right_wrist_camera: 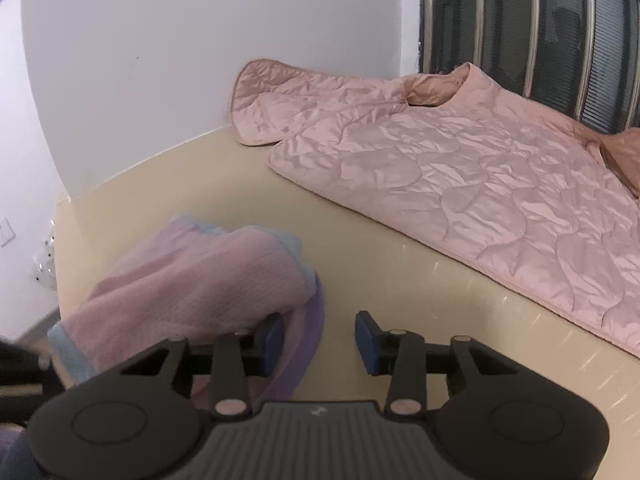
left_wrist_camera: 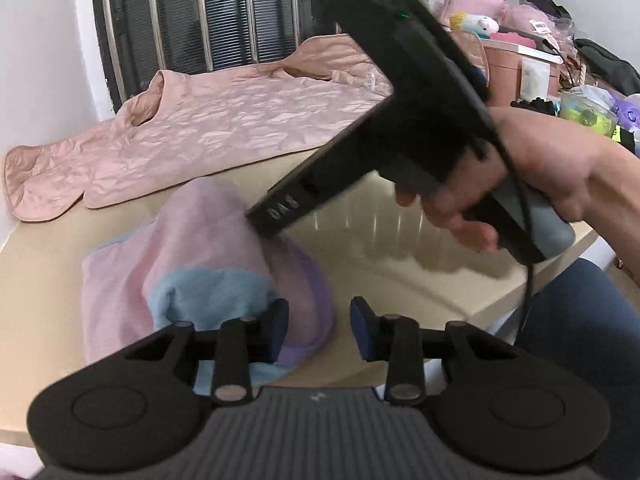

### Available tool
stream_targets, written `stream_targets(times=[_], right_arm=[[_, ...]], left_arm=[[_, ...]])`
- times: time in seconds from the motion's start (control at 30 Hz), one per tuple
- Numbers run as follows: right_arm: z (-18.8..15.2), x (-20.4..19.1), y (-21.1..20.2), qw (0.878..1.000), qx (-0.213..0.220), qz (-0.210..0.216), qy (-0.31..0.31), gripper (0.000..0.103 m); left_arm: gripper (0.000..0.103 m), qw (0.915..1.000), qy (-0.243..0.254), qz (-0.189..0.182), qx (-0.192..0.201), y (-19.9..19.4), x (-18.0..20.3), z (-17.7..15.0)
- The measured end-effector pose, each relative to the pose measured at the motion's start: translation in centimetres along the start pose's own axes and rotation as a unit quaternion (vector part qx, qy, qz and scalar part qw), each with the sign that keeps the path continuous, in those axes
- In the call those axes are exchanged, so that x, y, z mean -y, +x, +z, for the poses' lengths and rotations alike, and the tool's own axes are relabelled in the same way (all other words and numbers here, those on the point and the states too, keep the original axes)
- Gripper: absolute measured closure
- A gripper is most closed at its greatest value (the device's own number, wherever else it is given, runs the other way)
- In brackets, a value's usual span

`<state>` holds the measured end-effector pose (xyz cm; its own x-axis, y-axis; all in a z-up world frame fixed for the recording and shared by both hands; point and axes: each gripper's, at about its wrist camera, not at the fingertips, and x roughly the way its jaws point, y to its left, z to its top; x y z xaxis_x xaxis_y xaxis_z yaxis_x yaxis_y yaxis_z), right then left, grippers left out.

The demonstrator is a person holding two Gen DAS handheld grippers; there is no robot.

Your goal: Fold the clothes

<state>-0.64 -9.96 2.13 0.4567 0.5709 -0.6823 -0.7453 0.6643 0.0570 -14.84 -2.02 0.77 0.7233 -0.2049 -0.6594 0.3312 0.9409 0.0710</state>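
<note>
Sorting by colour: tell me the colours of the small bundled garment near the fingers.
Pink, light blue and purple garment; left wrist view shows it best.

Left gripper [left_wrist_camera: 319, 330] hovers with jaws apart; right gripper [right_wrist_camera: 320, 340] likewise gapes, gripped in her right hand [left_wrist_camera: 516, 184].

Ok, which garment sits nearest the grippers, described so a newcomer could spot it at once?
Start at the beige table against the white wall. The big quilted pink jacket lies spread flat along its far side; nearer, just ahead of the open left gripper and right gripper, is the small pastel garment. Unlike the shiny quilted jacket, it is soft, bunched up, and mixes pink, light blue and purple.
</note>
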Motion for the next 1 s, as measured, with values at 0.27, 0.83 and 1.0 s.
stream_targets(times=[0.27,0.83,1.0], right_arm=[[0.3,1.2,-5.2,0.995,0.065,0.004,0.075,0.102],[5.0,1.5,-22.9,0.959,0.26,-0.067,0.093,0.102],[3.5,0.1,-22.4,0.968,0.238,-0.077,-0.01,0.033]], left_arm=[[0.101,0.9998,-0.013,0.017,0.0,-1.0,-2.3,0.4],[0.101,0.9591,-0.015,-0.009,0.283,-14.4,-4.1,14.5],[0.101,0.9567,-0.029,-0.02,0.289,-15.0,-5.1,14.9]])
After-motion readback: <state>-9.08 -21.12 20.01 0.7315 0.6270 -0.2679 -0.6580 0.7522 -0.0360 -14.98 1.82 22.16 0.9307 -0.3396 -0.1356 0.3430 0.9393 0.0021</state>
